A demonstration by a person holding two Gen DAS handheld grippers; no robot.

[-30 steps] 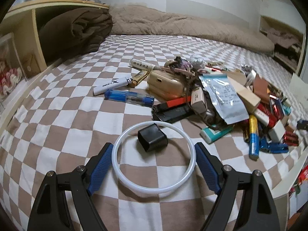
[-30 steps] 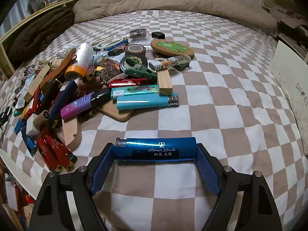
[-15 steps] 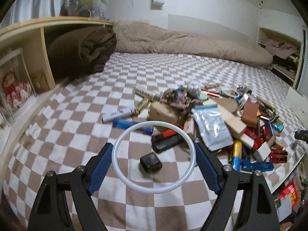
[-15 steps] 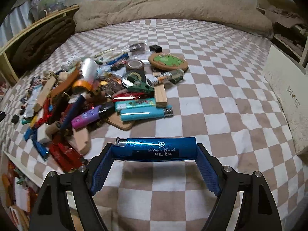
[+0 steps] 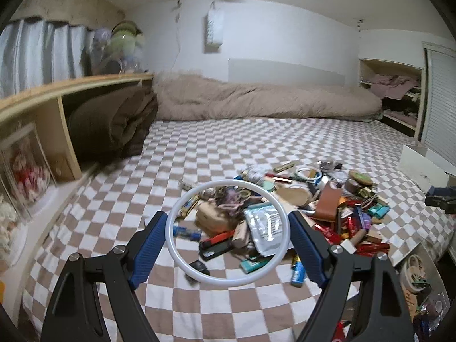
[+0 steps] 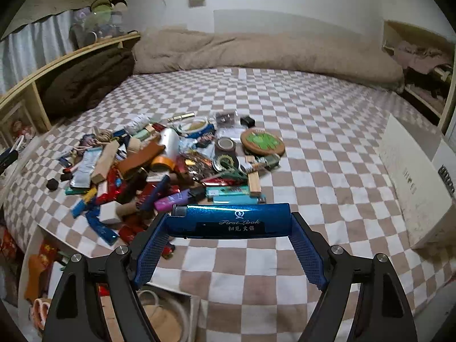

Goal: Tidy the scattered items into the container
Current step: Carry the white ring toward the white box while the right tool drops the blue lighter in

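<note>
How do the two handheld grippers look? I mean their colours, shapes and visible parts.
Both look the same. The left gripper and the right gripper each have two matte black angular arms with triangular cut-outs and silver round bolts at the joints. Their fingers carry long blue pads with a fine mesh texture. No cables, hands or sleeves show.

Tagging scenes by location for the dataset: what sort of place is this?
Most likely a bedroom. The work surface is a bed with a checkered sheet, a rumpled beige duvet lies along the far wall, and a wooden bedside shelf holds a folded brown blanket.
</note>
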